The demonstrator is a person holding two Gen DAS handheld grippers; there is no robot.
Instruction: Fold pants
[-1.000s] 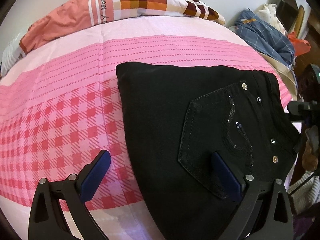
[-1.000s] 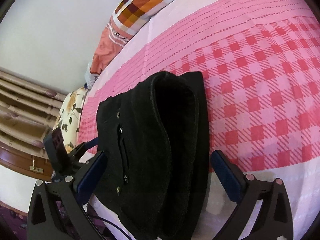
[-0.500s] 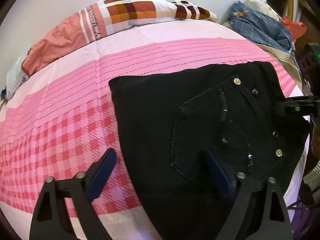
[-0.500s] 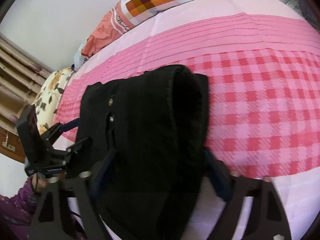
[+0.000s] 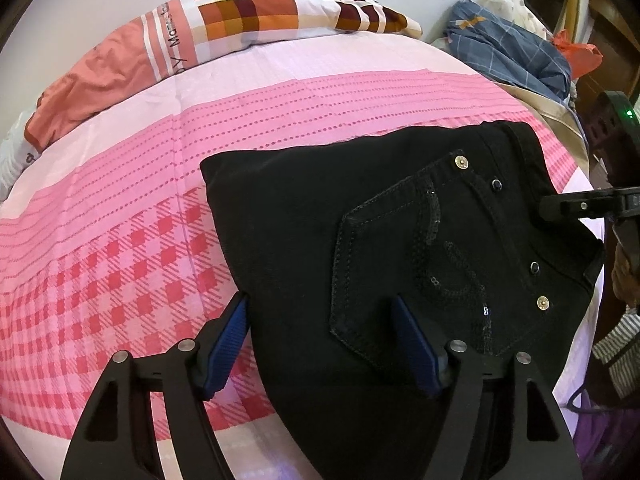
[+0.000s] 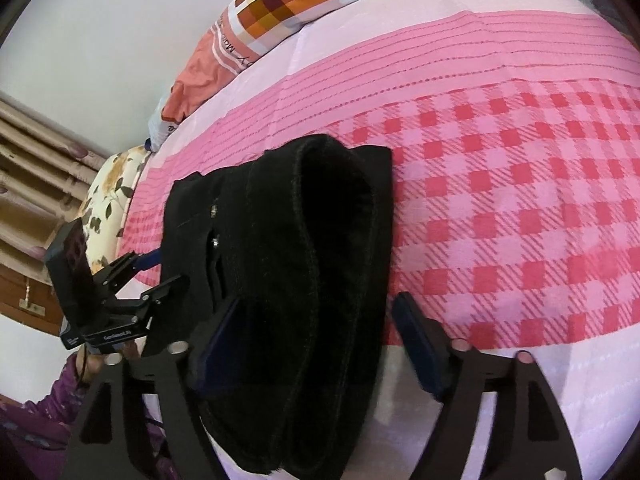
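your black pants [image 5: 320, 248] lie folded on the bed [image 5: 120, 208], near its front edge, on the pink checked and striped sheet. the back pocket [image 5: 404, 280] with its sequin trim and rivets faces up in the left wrist view, and the waistband end points toward the bed's right side. your left gripper [image 5: 320, 340] is spread wide, with nothing pinched: one blue pad sits over the sheet just beside the fold's left edge, the other over the black cloth near the pocket's lower corner. whether the pads touch the fabric, you cannot tell from here. your right gripper [image 6: 316, 344] is also parted, straddling the thick rolled edge of the pants [image 6: 296, 280]; the left pad lies against the dark cloth, the right pad just off the pants over the pale sheet. the fold bulges upward between its fingers. a plaid pillow [image 5: 240, 20] rests at the far edge of the bed, and a heap of clothes [image 5: 508, 52] lies by the far right corner.
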